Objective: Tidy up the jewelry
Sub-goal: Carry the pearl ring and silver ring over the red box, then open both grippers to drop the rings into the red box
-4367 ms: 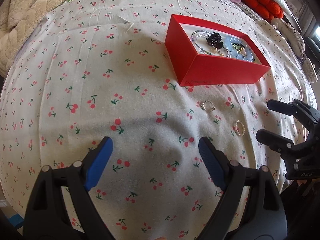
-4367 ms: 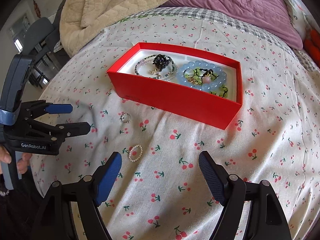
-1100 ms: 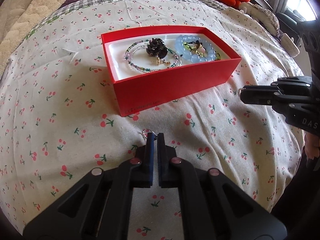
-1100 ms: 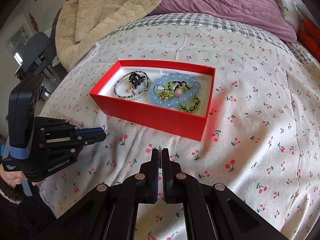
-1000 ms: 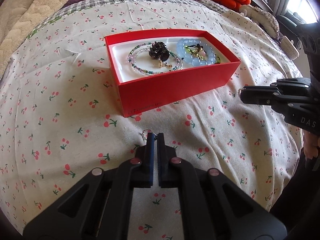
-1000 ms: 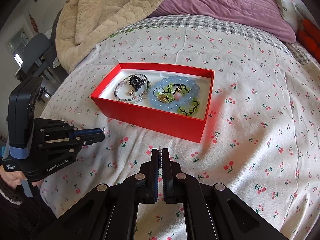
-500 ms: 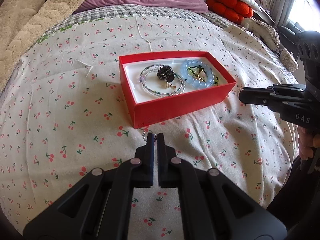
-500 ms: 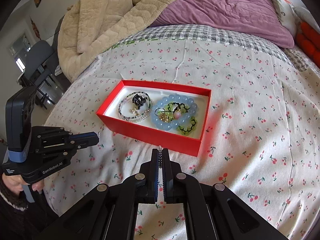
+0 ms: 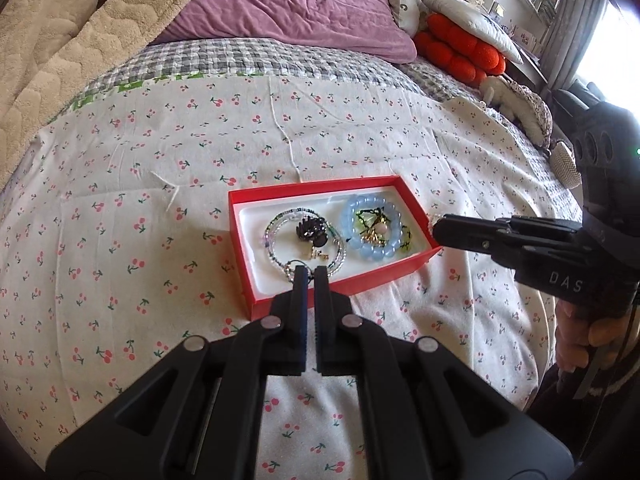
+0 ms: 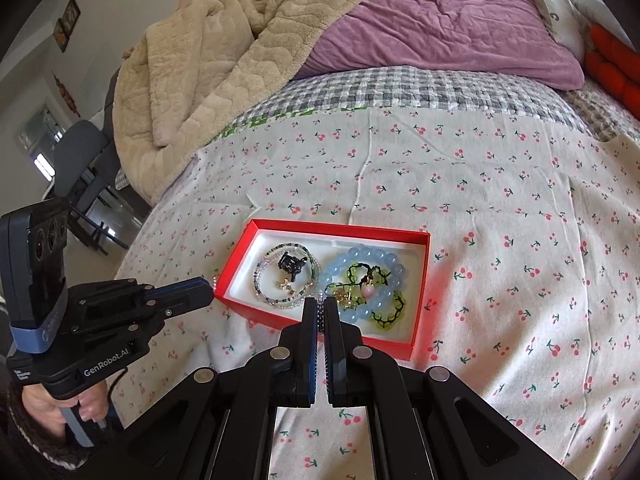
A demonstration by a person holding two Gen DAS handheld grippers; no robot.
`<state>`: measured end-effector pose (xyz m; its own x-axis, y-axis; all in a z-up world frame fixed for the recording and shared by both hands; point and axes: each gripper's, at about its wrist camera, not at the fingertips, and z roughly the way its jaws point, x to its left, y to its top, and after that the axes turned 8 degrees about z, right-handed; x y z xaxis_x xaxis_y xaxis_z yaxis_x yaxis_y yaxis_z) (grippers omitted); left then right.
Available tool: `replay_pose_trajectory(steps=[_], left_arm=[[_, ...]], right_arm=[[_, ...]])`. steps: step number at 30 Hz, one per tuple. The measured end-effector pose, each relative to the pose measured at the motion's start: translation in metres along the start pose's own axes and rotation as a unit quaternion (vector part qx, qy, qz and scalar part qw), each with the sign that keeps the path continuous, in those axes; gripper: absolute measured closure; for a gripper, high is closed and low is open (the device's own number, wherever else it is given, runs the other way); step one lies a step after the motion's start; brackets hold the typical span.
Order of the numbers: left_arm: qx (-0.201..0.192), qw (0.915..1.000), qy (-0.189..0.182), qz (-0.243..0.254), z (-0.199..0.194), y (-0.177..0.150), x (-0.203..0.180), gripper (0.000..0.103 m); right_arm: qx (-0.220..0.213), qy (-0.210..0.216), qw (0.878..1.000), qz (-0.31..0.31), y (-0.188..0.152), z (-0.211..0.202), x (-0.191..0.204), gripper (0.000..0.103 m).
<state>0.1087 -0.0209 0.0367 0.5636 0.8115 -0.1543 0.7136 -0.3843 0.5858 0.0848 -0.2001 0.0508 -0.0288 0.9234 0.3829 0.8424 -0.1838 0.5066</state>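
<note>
Both hand-held grippers [image 9: 309, 274] [image 10: 319, 306] apparently pinch rings above red box [image 10: 420, 292].

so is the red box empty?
No: the red box holds a light blue bead bracelet and a thin beaded bracelet on its white lining.

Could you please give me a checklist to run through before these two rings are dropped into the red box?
1. Left gripper shut on small ring: ok.
2. Right gripper shut on beaded ring: ok.
3. Red box open, no lid on it: ok.
4. Bare white floor free inside the box: ok.
5. Both tips over the box opening: cannot tell.
6. Grippers apart from each other: ok.
</note>
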Motion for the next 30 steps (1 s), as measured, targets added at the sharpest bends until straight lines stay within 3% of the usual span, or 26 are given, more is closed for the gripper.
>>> replay_pose_trajectory(steps=[8,18,22,25,30], left_arm=[[0.034,0.998,-0.016,-0.051,0.028,0.011,0.006,0.1],[0.039,0.9969,-0.018,-0.067,0.038,0.019,0.008,0.099],[0.041,0.9967,-0.006,-0.07,0.038,0.019,0.012,0.081],[0.042,0.9968,0.003,-0.068,0.034,0.017,0.013,0.075],[0.04,0.9967,0.03,-0.064,0.021,0.006,0.005,0.045]], right_arm=[[0.037,0.03,0.998,0.051,0.011,0.025,0.001,0.1],[0.057,0.034,0.994,0.084,0.019,0.051,0.004,0.098],[0.057,0.022,0.994,0.09,0.021,0.05,-0.002,0.094],[0.053,0.013,0.994,0.089,0.021,0.046,-0.006,0.093],[0.045,-0.012,0.997,0.059,0.013,0.032,-0.005,0.093]])
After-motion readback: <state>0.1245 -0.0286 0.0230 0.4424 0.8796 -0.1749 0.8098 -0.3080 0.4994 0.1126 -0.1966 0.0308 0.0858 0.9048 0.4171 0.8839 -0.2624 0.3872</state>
